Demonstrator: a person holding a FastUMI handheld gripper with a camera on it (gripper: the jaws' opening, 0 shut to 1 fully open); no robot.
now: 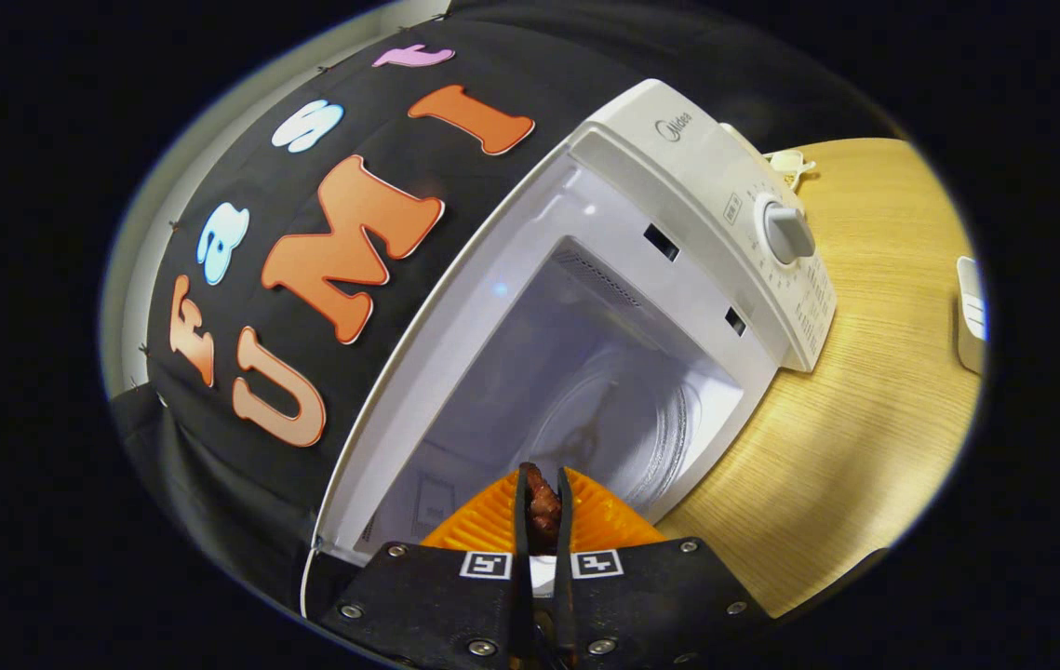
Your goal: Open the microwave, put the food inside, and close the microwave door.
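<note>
A white microwave [678, 177] stands on a wooden table, seen tilted, with its cavity [576, 372] open toward me. Inside it lies a glass turntable [641, 428]. My gripper [543, 507] is just in front of the opening, shut on a small dark reddish-brown piece of food [543, 507] pinched between both fingers. The food pokes out a little past the fingertips and points into the cavity. The microwave's door is hidden from me.
The microwave's control panel with a white round knob [785, 233] sits to the right of the cavity. The wooden table [865, 419] stretches right of the microwave, with a white object [972, 316] at its far side and a small pale thing [790, 166] behind the microwave.
</note>
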